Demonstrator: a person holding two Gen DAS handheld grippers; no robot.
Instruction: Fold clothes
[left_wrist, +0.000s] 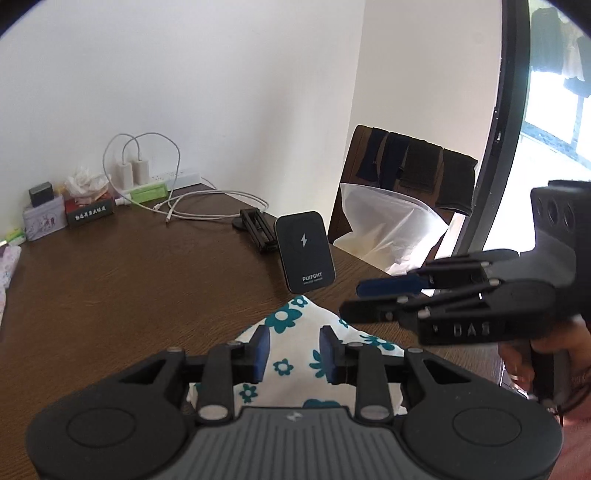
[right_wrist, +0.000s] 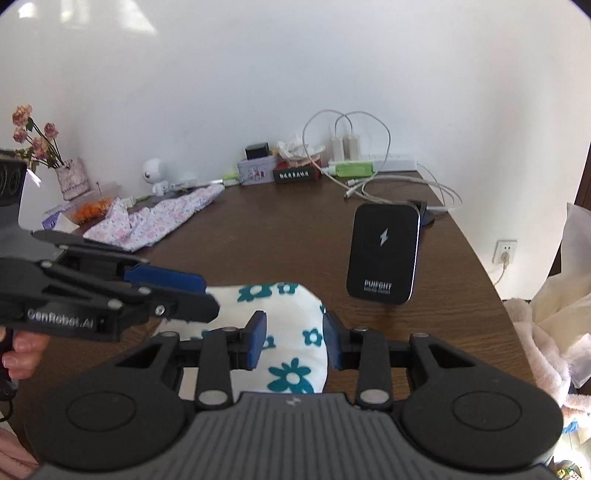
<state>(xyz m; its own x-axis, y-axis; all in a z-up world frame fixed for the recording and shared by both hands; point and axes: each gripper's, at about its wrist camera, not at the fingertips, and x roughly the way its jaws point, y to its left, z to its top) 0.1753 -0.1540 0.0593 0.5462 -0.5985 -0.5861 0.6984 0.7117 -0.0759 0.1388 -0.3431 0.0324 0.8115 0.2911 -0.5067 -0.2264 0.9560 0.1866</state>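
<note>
We log: brown table (right_wrist: 258, 251). White floral cloth (right_wrist: 291, 369) bunched at table's near edge. Left gripper (left_wrist: 295, 354) grasping cloth. Right gripper (right_wrist: 293, 339) astride cloth, can't tell if pinching. Black charger (right_wrist: 384, 254) upright mid table.

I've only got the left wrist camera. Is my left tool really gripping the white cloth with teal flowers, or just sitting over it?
Observer: The right wrist view shows the left tool side-on. The edge of the floral cloth runs in between its fingers, so it looks gripped.
Operator: Anything else to fold? I see only a sliver at my left edge.
Observer: Yes, a pink-flowered garment lies crumpled toward the back left of the table.
Operator: What's behind it?
Observer: A vase of dried roses and a small white figurine stand at the table's back edge.
</note>
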